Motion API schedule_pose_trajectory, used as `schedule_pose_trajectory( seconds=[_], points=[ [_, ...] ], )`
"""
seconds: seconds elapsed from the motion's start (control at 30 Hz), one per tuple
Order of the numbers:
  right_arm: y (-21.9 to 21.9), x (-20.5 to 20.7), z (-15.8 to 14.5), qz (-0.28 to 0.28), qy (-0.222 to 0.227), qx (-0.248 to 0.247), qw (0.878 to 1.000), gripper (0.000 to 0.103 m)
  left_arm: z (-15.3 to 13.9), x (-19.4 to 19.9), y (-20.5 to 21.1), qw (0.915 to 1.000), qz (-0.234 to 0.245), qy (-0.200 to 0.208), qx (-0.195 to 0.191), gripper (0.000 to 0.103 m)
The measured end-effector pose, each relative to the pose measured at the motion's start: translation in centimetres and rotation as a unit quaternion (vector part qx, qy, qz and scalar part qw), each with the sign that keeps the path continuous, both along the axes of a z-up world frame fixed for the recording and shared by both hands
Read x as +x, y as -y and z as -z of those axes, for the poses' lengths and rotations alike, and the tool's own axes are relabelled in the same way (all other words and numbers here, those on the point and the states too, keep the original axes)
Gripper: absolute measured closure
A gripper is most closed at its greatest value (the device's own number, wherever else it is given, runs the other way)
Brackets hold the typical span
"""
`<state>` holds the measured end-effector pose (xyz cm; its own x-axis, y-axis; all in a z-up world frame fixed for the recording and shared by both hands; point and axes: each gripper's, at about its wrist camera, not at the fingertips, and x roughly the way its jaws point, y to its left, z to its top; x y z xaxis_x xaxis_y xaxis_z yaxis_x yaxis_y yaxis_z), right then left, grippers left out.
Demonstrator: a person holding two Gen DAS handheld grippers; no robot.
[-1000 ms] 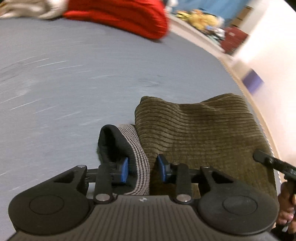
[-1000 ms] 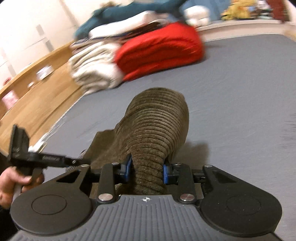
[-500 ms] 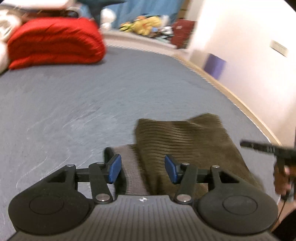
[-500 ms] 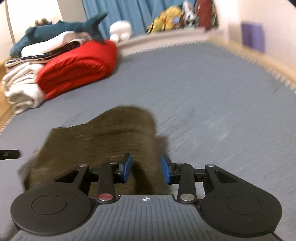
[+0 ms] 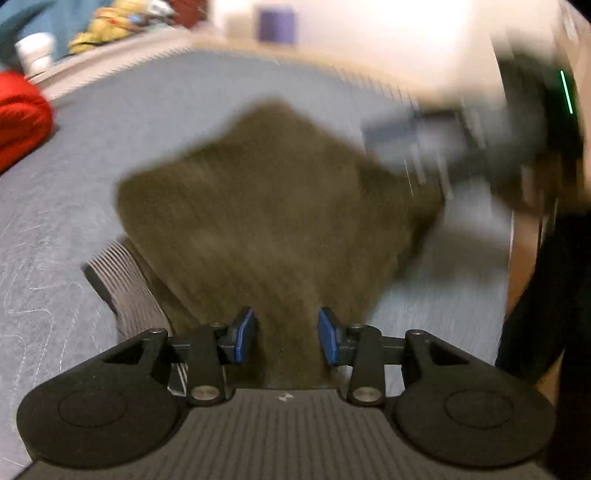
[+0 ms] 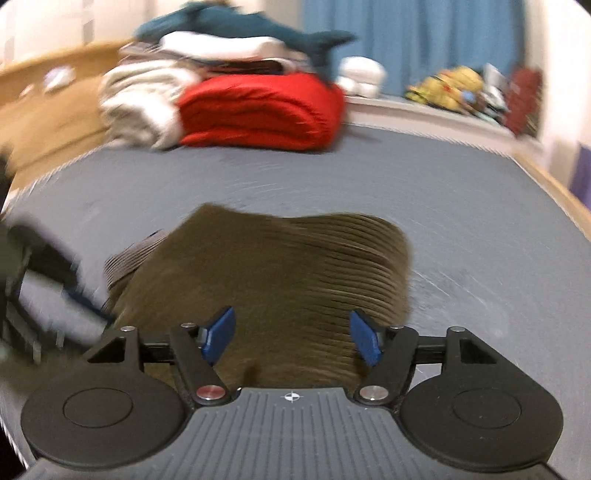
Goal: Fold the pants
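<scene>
The olive corduroy pants (image 5: pixel 273 206) lie folded into a compact stack on the grey bed surface (image 5: pixel 55 229), with the grey ribbed waistband (image 5: pixel 125 280) sticking out at the left. They also show in the right wrist view (image 6: pixel 295 266). My left gripper (image 5: pixel 286 336) is open, its blue pads apart just above the near edge of the pants. My right gripper (image 6: pixel 291 336) is wide open over the pants and holds nothing. The right gripper shows blurred at the right of the left wrist view (image 5: pixel 461 147).
A folded red blanket (image 6: pixel 262 110), white towels (image 6: pixel 136 99) and a blue shark plush (image 6: pixel 255 26) lie at the far end of the bed. Plush toys (image 6: pixel 454 88) sit by the blue curtain. A wooden edge (image 6: pixel 554 184) borders the bed on the right.
Both grippers have let go of the pants and opened, the right one widest. The pants have dropped flat into a folded stack, and both grippers have pulled back and turned.
</scene>
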<state>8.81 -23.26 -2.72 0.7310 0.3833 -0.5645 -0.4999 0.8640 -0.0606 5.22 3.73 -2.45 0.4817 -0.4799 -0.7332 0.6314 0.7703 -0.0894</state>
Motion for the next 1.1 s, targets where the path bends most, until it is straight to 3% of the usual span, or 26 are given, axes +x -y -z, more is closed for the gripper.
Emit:
schedule_pose_trajectory(
  seconds=[0.07,0.1,0.2,0.27,0.37,0.5,0.63,0.7,0.77,0.83,0.9,0.97,1.03,1.1],
  points=[
    [-1.3,-1.1,-0.2,-0.036,0.007,-0.018,0.999,0.03,-1.0,1.5,-1.9,0.9963,-0.068,0.012,-0.052,0.056],
    [-2.0,-1.6,0.0,-0.057,0.012,-0.029,0.998,0.029,-1.2,2.8,-3.0,0.9898,-0.116,0.013,-0.082,0.055],
    [-3.5,-2.8,0.2,-0.094,0.02,-0.063,0.993,0.027,0.2,5.8,-5.4,0.9591,-0.223,-0.025,-0.173,0.056],
    [-3.9,-2.7,0.6,-0.102,-0.003,-0.087,0.991,0.026,1.6,7.1,-5.8,0.9455,-0.262,-0.037,-0.19,0.056],
    [-4.0,-1.8,1.9,-0.104,-0.059,-0.118,0.986,0.026,3.1,8.8,-5.9,0.9373,-0.287,-0.048,-0.192,0.056],
    [-3.6,-1.6,1.6,-0.107,-0.073,-0.114,0.985,0.026,4.2,10.1,-6.2,0.9358,-0.281,-0.062,-0.204,0.055],
    [-2.8,-1.6,0.8,-0.104,-0.07,-0.081,0.989,0.027,5.1,10.3,-5.0,0.9442,-0.265,-0.069,-0.183,0.054],
    [-1.8,-1.1,-0.1,-0.091,-0.075,-0.034,0.993,0.027,4.9,9.8,-4.7,0.9489,-0.261,-0.062,-0.167,0.082],
    [-0.4,-0.2,-1.1,-0.06,-0.067,0.014,0.996,0.027,2.9,8.9,-5.1,0.9532,-0.248,-0.027,-0.17,0.089],
    [1.1,0.5,-2.1,-0.014,-0.05,0.055,0.997,0.027,0.0,7.5,-5.8,0.95,-0.262,0.04,-0.165,0.089],
    [2.4,1.2,-2.8,0.034,-0.031,0.088,0.995,0.026,-1.5,7.0,-7.2,0.9392,-0.297,0.073,-0.156,0.089],
    [3.6,2.1,-3.3,0.079,-0.022,0.114,0.99,0.025,-0.8,7.5,-8.3,0.9375,-0.323,0.061,-0.116,0.082],
    [4.4,3.1,-3.2,0.112,-0.03,0.135,0.984,0.024,0.9,8.2,-8.6,0.9429,-0.323,0.016,-0.08,0.072],
    [4.8,4.2,-2.9,0.128,-0.045,0.149,0.98,0.024,0.8,7.3,-8.2,0.9423,-0.329,0.047,-0.041,0.071]
  ],
)
